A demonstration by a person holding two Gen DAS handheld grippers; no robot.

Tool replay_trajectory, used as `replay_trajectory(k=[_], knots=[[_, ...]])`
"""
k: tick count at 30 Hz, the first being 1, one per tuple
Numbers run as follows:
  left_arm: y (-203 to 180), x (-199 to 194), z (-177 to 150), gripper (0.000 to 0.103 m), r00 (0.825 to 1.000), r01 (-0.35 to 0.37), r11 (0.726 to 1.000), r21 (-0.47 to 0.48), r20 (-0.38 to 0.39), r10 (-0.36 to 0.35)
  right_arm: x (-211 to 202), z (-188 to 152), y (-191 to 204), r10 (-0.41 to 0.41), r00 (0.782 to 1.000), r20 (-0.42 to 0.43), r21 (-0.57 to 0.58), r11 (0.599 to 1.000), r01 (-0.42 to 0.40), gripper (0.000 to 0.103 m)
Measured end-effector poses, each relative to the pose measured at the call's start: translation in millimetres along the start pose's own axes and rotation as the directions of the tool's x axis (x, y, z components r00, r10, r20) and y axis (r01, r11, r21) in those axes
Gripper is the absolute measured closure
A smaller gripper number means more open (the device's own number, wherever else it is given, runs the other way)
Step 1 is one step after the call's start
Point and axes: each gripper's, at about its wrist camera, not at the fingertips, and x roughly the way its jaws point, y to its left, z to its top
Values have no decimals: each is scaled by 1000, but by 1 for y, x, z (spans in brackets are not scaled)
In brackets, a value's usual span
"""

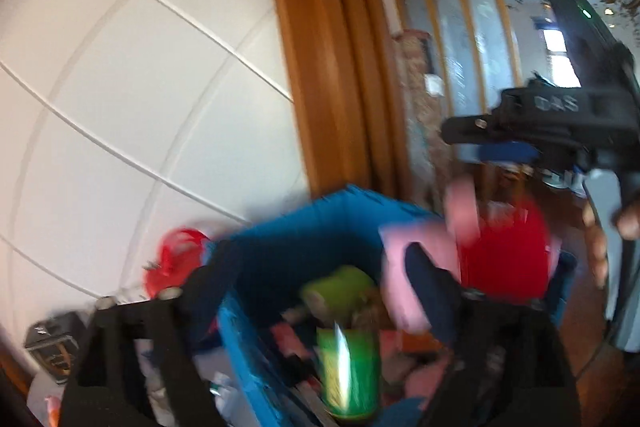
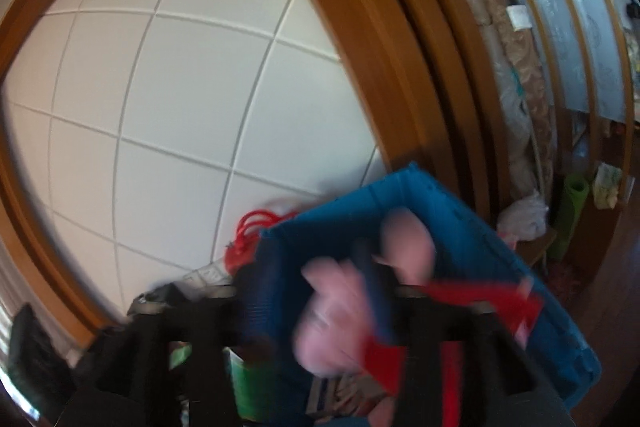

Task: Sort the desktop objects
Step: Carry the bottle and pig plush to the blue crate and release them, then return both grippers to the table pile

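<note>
A pink and red plush toy (image 1: pixel 472 251) hangs over a blue plastic bin (image 1: pixel 304 231). My right gripper (image 1: pixel 472 143) shows from the side above it in the left wrist view; in its own view the gripper (image 2: pixel 316 291) has the blurred toy (image 2: pixel 340 311) between its fingers. My left gripper (image 1: pixel 320 271) is open over the bin, its right finger (image 1: pixel 428 287) against the toy's pink part. A green can (image 1: pixel 348 375) and a green roll (image 1: pixel 340 287) lie in the bin. The bin also shows in the right wrist view (image 2: pixel 472 247).
A red coiled cord (image 1: pixel 176 259) lies beside the bin against a white panelled wall (image 1: pixel 140 67). A dark box (image 1: pixel 52 343) sits at the lower left. A wooden door frame (image 1: pixel 328 47) stands behind. Both views are motion-blurred.
</note>
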Motion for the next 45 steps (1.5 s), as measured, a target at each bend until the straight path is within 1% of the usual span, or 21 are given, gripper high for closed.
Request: replay_trajectory(k=[1,2,7,9,11,13,16,18,21,24,27,32,35,37,41,43,45], knots=[[-1,-5,1,3,1000,-16,1000,5,18,16,-4,0,0,1,1000,18,-13,1000,-1,26],[-3,-8,2,2,999,-29,1000,7,27,29,-8,0,1,-1,999,35,-24,1000,2,24],[-6,-19,3,2,998,-57,998,3,27,57,-23,-2,2,31,998,57,-14,999,-30,22],[-10,-26,0,2,998,-63,998,4,28,63,-32,-7,2,34,997,74,-21,999,-33,18],[-12,-29,-5,2,997,-78,997,9,21,77,-42,-15,5,27,995,94,-32,999,-24,12],[-15,-32,-12,2,996,-91,996,16,15,91,-52,-26,8,28,993,112,-49,999,-23,9],[-15,-36,-22,2,993,-118,993,17,1,118,-64,-45,14,24,993,119,-72,997,-16,8],[-12,-43,-28,2,991,-137,991,7,0,137,-68,-55,16,27,992,120,-89,996,-16,8],[-9,-48,-35,2,986,-164,986,-16,-3,164,-74,-68,25,12,992,127,-128,992,5,6],[-3,-57,-44,2,978,-210,977,-34,-4,210,-74,-82,34,17,994,112,-163,987,2,5],[4,-65,-53,2,971,-241,969,-52,-15,240,-70,-96,40,38,996,85,-182,983,-22,5],[22,-81,-69,2,951,-310,949,-65,-41,308,-62,-114,50,86,995,45,-183,980,-76,4],[39,-90,-80,2,940,-341,936,-81,-57,337,-60,-124,61,122,992,41,-182,977,-112,4],[52,-97,-90,2,931,-364,927,-92,-71,358,-58,-131,70,148,988,38,-176,974,-139,1],[85,-114,-117,2,911,-410,907,-102,-100,400,-49,-146,101,192,981,19,-207,961,-184,1],[109,-123,-133,2,897,-437,893,-104,-125,424,-40,-154,122,207,978,13,-231,952,-198,1],[137,-133,-150,2,879,-469,877,-109,-154,451,-27,-165,147,224,975,-10,-250,943,-219,1]])
